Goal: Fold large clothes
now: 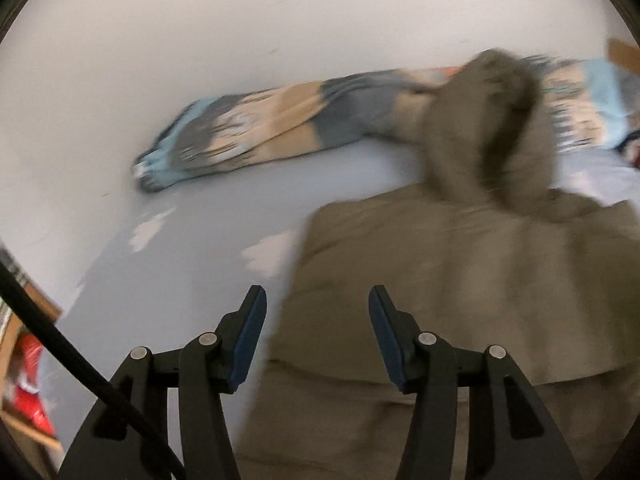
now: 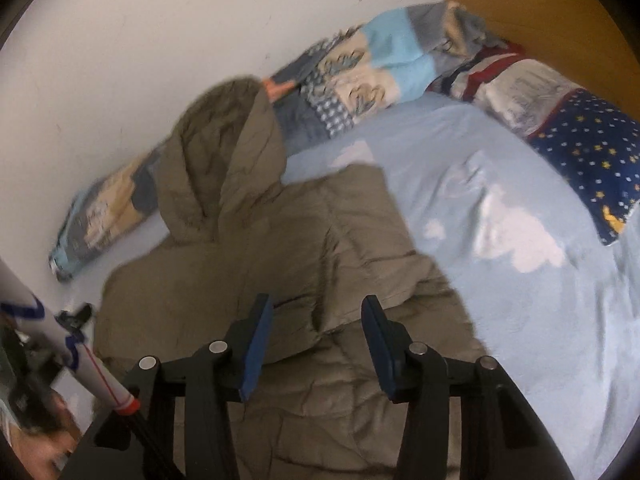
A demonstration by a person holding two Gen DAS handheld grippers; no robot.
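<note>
An olive-brown padded jacket [image 1: 460, 280] lies flat on the bed, its hood [image 1: 492, 128] bunched up toward the wall. My left gripper [image 1: 318, 296] hovers over the jacket's left edge, open, with nothing between its blue pads. In the right wrist view the same jacket [image 2: 280, 240] spreads out below my right gripper [image 2: 317, 304], which is open over the creased fabric near the jacket's middle. The hood [image 2: 224, 152] rests against a rolled blanket. Both views are motion-blurred.
The light blue sheet [image 2: 500, 220] with white clouds covers the bed. A patchwork blanket [image 1: 260, 120] lies along the white wall. A starry navy pillow [image 2: 592, 160] and a wooden headboard [image 2: 540, 12] sit at the right. A person's white sleeve [image 2: 60, 328] shows at the left.
</note>
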